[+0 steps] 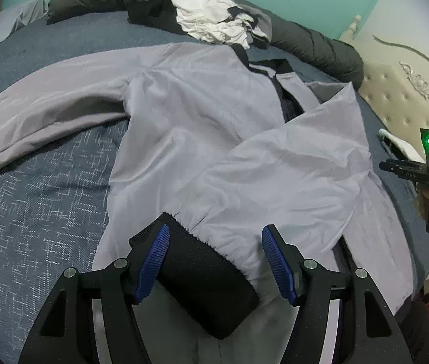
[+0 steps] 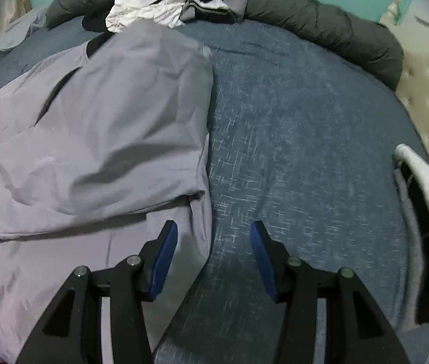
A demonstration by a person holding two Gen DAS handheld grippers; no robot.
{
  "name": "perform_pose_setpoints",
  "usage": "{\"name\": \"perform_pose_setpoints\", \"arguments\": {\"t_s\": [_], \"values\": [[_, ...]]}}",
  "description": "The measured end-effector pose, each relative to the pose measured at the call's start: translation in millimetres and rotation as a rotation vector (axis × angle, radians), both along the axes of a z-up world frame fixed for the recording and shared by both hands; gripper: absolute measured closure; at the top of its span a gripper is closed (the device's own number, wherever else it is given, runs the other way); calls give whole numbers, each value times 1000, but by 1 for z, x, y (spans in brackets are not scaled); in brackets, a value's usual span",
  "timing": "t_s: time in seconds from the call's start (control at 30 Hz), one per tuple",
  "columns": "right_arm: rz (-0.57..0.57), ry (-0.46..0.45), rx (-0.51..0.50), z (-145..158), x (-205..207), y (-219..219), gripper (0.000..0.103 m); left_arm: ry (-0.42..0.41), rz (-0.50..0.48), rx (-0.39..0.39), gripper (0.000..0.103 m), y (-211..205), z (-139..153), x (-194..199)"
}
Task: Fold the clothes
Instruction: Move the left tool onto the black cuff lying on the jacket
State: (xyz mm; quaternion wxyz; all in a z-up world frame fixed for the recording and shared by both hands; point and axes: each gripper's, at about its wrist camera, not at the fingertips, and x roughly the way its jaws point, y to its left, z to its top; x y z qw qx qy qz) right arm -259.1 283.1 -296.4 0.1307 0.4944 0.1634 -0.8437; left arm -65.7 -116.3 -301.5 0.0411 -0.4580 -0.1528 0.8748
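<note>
On the blue bedspread (image 2: pixel 305 121), both tongs spread and empty: the left gripper (image 1: pixel 216 261) should pinch the jacket (image 1: pixel 199 121)'s black cuff (image 1: pixel 202 276) squarely, while the right gripper (image 2: pixel 214 254) takes the side edge.

My left wrist view looks steeply down from close above the jacket (image 1: pixel 202 127), over its black cuff (image 1: pixel 205 282), toward the headboard (image 1: pixel 396 103) at right. My right wrist view faces down on the blue bedspread (image 2: pixel 305 139), close above it. Both share the jacket, bedspread and dark duvet roll (image 2: pixel 320 12).
</note>
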Motion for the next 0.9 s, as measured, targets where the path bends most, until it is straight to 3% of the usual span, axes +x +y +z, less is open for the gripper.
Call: {"name": "perform_pose_setpoints", "arguments": {"t_s": [0.2, 0.37, 0.47, 0.73, 0.9], "values": [[7, 29, -17, -15, -14, -3, 52, -8, -3, -29, 35, 3, -5, -2], [-1, 61, 27, -22, -23, -6, 53, -9, 6, -26, 36, 1, -9, -3], [-76, 89, -6, -19, -31, 10, 55, -7, 10, -24, 36, 2, -12, -3], [-127, -2, -69, -22, -33, 29, 55, -10, 9, -39, 36, 5, -15, -3], [-165, -2, -172, 12, -23, 50, 55, -12, 12, -37, 36, 7, -13, -4]]}}
